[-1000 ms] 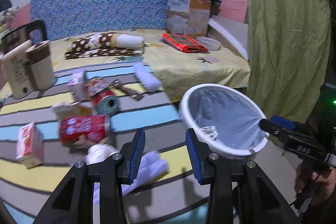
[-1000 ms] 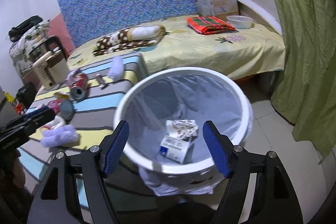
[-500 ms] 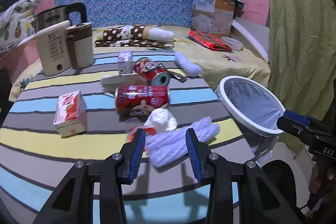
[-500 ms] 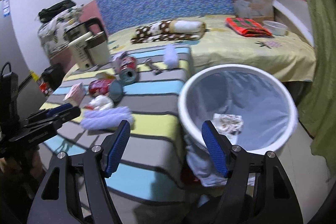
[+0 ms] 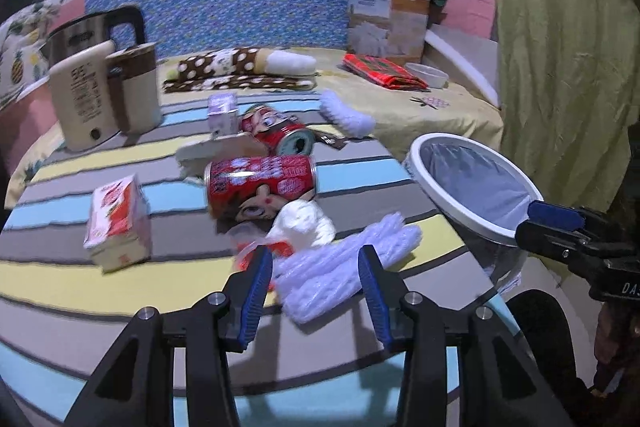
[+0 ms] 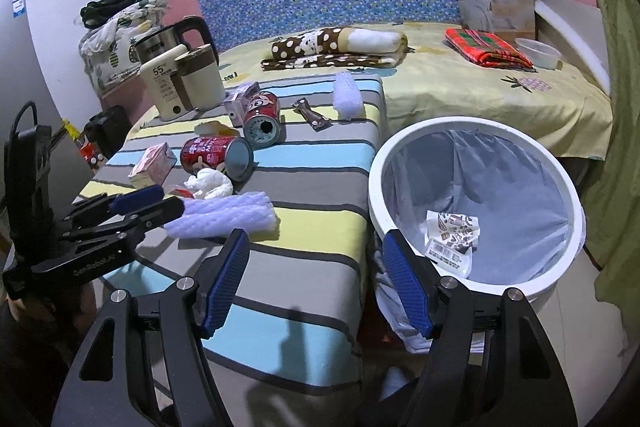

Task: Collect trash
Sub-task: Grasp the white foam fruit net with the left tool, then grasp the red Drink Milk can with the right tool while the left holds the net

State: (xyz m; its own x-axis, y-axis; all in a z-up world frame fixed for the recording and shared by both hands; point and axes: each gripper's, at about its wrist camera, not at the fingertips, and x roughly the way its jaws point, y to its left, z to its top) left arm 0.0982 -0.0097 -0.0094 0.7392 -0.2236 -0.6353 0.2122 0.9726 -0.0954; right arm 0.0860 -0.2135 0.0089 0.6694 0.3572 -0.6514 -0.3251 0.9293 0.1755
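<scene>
On the striped tabletop (image 5: 120,291): foam wrap (image 5: 344,263), crumpled tissue (image 5: 304,223), two red cans, small cartons.
Left gripper (image 5: 316,285): released, jaws just widened, foam wrap's near end between them, pads not pressing.
Right gripper (image 6: 316,279): released, empty, over the tabletop's edge.
Bin (image 6: 576,227): white, lined, beside the tabletop, paper scraps (image 6: 452,231) inside.

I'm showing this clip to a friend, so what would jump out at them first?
Probably the two red cans lying on their sides mid-table on the striped cloth, among cartons and wrappers. Next, the white bin off the table's right edge, with a few scraps inside. Nearest, the left hand-held gripper stands open around a pale foam sleeve.
</scene>
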